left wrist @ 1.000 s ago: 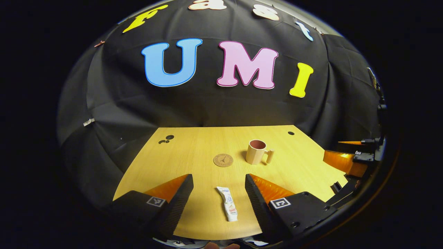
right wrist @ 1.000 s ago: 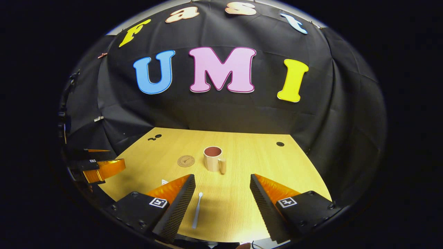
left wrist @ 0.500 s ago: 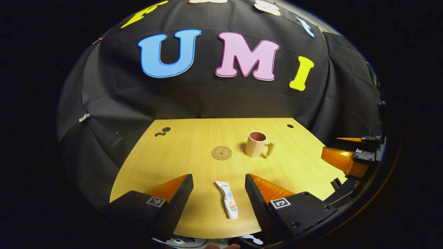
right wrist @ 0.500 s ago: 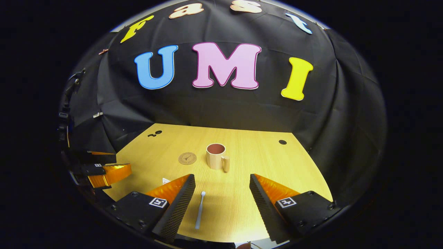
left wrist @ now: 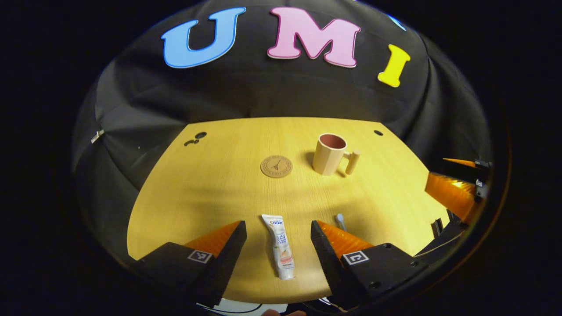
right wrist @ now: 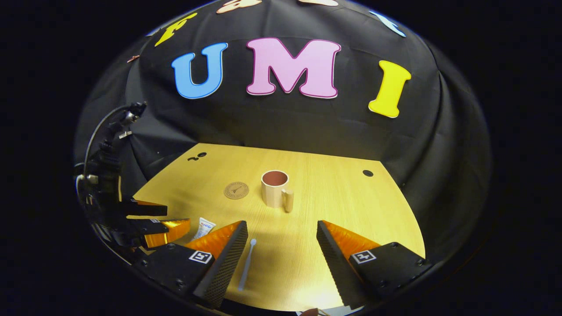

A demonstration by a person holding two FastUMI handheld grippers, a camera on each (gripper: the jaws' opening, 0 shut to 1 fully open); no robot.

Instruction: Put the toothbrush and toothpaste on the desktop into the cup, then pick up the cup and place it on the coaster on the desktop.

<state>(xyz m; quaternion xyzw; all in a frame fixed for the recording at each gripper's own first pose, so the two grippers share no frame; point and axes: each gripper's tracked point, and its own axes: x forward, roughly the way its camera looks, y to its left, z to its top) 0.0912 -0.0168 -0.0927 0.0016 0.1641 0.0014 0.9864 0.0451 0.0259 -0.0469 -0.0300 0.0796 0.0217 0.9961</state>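
Hovering wide open and empty, the left gripper (left wrist: 277,239) frames the toothpaste (left wrist: 279,245), whose long axis runs roughly along the fingers; the right gripper (right wrist: 281,245), equally open, flanks the toothbrush (right wrist: 246,263) near its left finger.

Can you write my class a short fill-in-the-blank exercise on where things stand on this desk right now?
1. The toothpaste lies flat between the open fingers of the ____ gripper.
2. The coaster has ____ standing on it.
3. The cup stands upright on the desk, beside the ____.
4. The toothbrush lies in front of the ____ gripper.

Missing words: left; nothing; coaster; right
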